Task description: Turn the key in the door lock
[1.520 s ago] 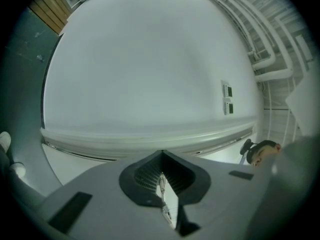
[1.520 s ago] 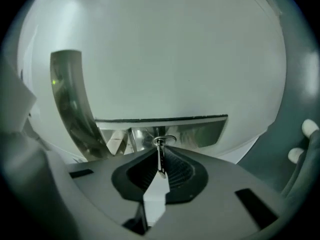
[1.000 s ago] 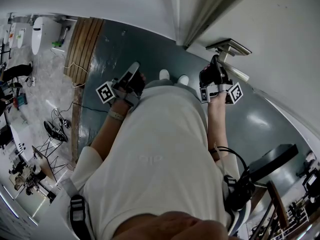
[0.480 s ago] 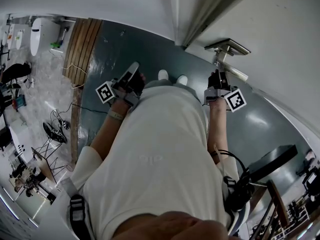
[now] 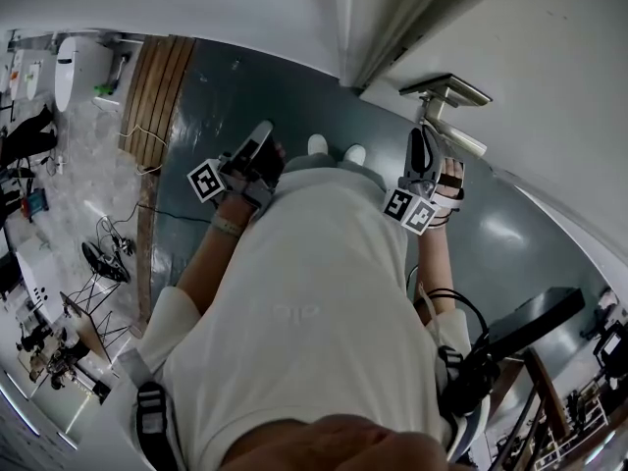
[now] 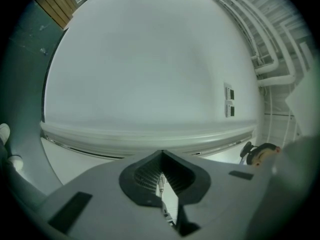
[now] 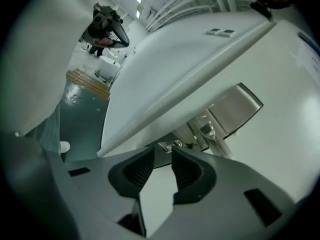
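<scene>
In the right gripper view a small metal key sticks out of the lock below the silver lever handle on the white door. My right gripper is open. Its jaws have just been opening, and the key sits at the mouth of the gap with no pad pressing on it. In the head view the right gripper points up at the handle, and the key is hidden there. My left gripper hangs off to the left, away from the door. It is shut, with nothing held.
The person's two shoes stand on the teal floor just before the door. A wooden platform and loose cables lie to the left. A black stand is at lower right. The left gripper faces a white wall with a switch panel.
The right hand has rolled, swinging its marker cube from the right side round to the lower left, and the gripper now stands closer under the handle. The left gripper has stayed put.
</scene>
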Motion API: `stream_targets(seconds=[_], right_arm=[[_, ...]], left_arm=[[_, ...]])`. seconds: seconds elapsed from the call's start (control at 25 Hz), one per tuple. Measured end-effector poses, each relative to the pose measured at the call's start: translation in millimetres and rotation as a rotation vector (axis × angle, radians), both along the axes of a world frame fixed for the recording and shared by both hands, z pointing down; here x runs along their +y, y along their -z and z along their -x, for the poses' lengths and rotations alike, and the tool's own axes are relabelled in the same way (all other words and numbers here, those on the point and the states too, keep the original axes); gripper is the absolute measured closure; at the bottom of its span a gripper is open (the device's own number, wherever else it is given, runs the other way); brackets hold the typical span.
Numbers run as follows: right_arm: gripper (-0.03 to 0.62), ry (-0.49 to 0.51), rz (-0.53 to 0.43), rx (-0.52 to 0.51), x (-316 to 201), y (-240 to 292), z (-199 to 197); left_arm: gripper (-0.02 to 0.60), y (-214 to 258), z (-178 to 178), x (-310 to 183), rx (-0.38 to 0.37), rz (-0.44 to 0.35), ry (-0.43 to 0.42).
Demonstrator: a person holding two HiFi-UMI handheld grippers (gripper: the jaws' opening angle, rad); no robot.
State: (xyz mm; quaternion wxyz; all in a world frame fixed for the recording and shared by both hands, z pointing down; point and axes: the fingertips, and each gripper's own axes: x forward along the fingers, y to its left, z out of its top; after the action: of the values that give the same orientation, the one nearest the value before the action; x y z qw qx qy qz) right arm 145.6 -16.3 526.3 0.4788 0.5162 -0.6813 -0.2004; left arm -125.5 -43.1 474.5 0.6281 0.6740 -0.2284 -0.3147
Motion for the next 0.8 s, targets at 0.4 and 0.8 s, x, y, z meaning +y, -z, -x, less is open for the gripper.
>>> stream_targets(seconds=[0.4, 0.8], right_arm=[[0.487, -0.004, -0.062, 0.233, -29, -3, -3], [0.487, -0.092, -0.139, 0.231, -39, 2, -3]], left_arm=[[0.574, 6, 10, 5, 0.002, -0.002, 0.039], [0.574, 8, 23, 11, 0.006, 0.002, 0.067]])
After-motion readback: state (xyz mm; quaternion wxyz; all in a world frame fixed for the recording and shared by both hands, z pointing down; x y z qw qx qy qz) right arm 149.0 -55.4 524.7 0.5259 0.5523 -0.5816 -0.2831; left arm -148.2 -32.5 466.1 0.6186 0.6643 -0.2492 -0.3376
